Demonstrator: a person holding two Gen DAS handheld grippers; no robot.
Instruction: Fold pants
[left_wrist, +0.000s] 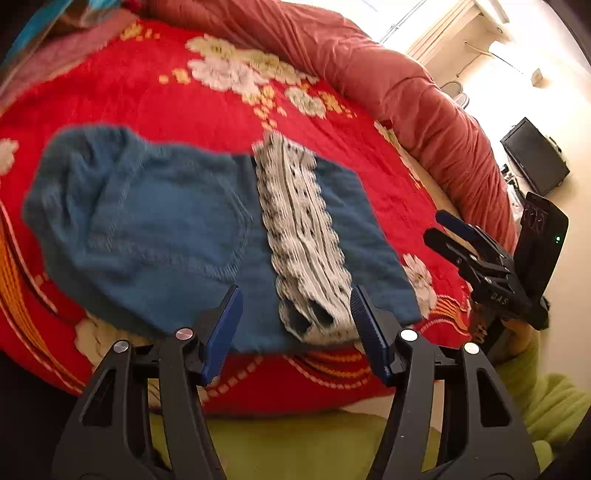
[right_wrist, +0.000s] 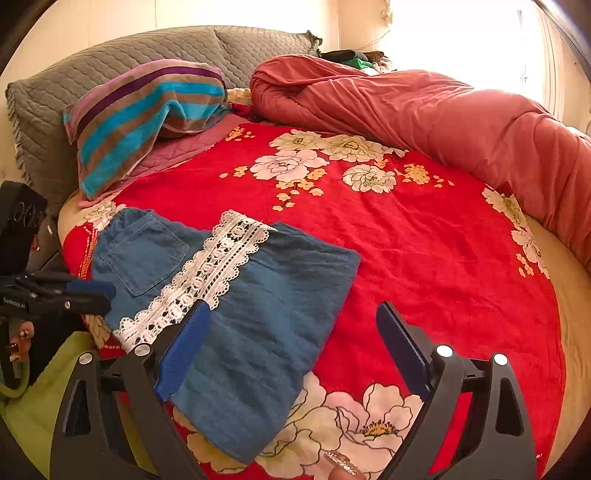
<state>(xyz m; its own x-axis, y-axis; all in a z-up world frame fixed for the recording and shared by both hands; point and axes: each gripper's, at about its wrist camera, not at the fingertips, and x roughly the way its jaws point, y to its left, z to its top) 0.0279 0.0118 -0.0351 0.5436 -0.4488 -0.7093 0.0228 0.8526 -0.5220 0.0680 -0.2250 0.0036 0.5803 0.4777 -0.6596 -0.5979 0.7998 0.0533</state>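
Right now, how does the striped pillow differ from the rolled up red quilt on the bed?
The striped pillow carries turquoise, brown, pink and purple bands; the red quilt is one plain dusty red. The pillow is a short block propped against the grey headboard cushion; the quilt is a long roll curving along the far edge of the bed. Both lie clear of the folded blue pants on the floral red bedspread.

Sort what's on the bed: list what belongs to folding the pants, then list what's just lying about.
Job:
blue pants with white lace trim
left claw, open
right claw, open

Lying about:
striped pillow
grey pillows
rolled pink duvet
red floral blanket
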